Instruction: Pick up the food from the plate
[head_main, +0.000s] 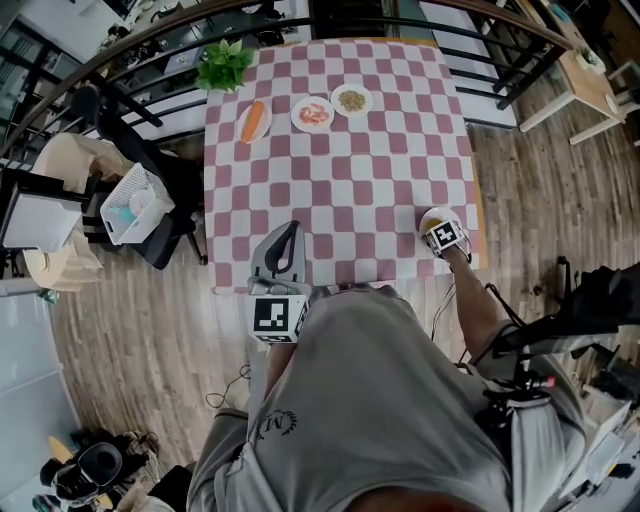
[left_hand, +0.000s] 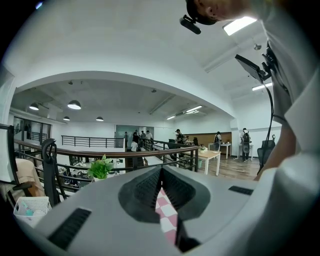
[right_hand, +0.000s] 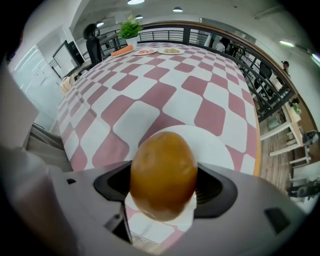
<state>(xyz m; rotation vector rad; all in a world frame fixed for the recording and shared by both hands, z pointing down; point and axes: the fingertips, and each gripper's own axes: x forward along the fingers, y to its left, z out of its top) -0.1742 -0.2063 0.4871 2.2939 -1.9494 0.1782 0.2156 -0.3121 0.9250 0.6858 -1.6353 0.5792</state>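
Your right gripper (head_main: 446, 238) has its fingers (right_hand: 214, 190) pinching a smooth, golden-brown, egg-shaped food (right_hand: 163, 172) over the round white plate (right_hand: 222, 150), at the near right edge of the pink-and-white checked counter (head_main: 350, 160). Only the right gripper view shows the food. The head view shows just the plate's rim beside the gripper. Your left gripper (head_main: 283, 245) has its fingers (left_hand: 145, 192) pressed together.

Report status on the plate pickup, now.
Left tongs shut, empty. Right tongs around the brown egg over the white plate; grip unconfirmed. Nothing in the way.
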